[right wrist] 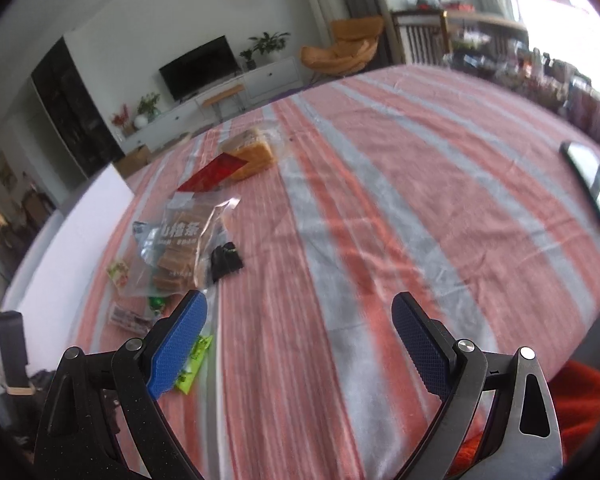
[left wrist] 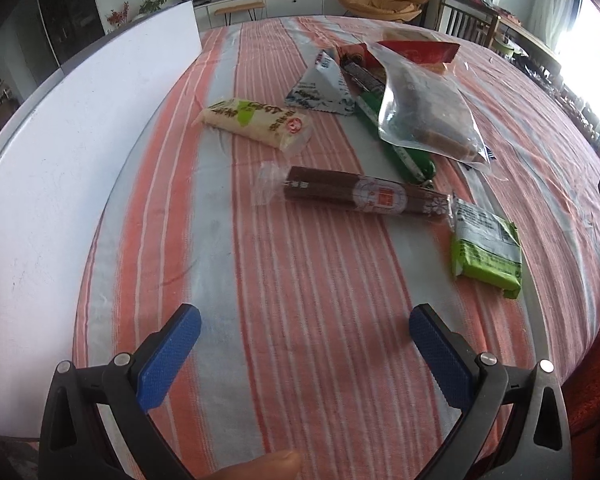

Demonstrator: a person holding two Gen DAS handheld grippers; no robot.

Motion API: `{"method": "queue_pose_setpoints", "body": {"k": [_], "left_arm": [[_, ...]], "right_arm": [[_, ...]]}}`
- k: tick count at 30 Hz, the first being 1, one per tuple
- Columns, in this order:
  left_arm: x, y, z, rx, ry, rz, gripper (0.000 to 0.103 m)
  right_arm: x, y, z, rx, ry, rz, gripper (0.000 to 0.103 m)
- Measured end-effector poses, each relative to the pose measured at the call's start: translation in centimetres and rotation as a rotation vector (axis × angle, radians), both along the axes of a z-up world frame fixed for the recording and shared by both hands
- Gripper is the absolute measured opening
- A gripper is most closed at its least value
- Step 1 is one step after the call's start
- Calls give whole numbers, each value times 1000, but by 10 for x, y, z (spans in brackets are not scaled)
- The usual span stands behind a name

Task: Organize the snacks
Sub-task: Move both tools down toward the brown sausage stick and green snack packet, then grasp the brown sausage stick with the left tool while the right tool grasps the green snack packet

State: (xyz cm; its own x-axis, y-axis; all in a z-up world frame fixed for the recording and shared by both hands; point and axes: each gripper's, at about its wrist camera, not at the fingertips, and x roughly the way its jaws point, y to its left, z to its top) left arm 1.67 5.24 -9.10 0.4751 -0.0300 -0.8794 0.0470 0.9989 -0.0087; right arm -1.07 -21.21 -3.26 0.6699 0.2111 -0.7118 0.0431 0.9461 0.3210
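Observation:
Several snack packs lie on a striped tablecloth (left wrist: 300, 280). In the left wrist view: a brown roll (left wrist: 356, 194), a cream and green pack (left wrist: 256, 122), a clear bag of brown slices (left wrist: 424, 108), a green flat pack (left wrist: 486, 246), a white triangular pack (left wrist: 322, 86), a long green pack (left wrist: 400, 156) and a red pack (left wrist: 416, 50). My left gripper (left wrist: 304, 320) is open and empty, short of the brown roll. My right gripper (right wrist: 300, 308) is open and empty, right of the clear bag (right wrist: 180, 248) and the green pack (right wrist: 194, 360).
A white board (left wrist: 60, 180) runs along the table's left side. A phone (right wrist: 592, 180) lies at the table's far right. A small black item (right wrist: 225, 265) sits beside the clear bag. A bread pack (right wrist: 252, 152) lies farther back. The room beyond holds chairs and a TV.

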Motion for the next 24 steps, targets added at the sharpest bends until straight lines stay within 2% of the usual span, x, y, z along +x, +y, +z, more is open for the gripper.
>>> {"method": "queue_pose_setpoints", "body": {"k": [3,9,12,14,15,18,20,24], "left_arm": [[0,4,0,1,-1,-6,103],[6,9,0,1,25,-48,103],[8,13,0,-1,38,-93,103],[7,15,1,1,46,-100,103],[7,17,1,1,48,-96,103],[4,21,1,2,60,-77,103],[6,24,2,-2,83,-70,103],[13,36,9,-128,93,-52,103]], "right_arm": [[6,22,-4,-15,34,132,96],[15,85,-22,-115,115,462,96],[23,119,-40,-223,183,646,95],[27,137,-47,-348,156,734,96],[31,140,-48,-368,148,763,96],[45,138,-48,-360,185,776,92],[45,131,-44,-370,174,764,73],[39,109,-44,-374,158,640,73]]}}
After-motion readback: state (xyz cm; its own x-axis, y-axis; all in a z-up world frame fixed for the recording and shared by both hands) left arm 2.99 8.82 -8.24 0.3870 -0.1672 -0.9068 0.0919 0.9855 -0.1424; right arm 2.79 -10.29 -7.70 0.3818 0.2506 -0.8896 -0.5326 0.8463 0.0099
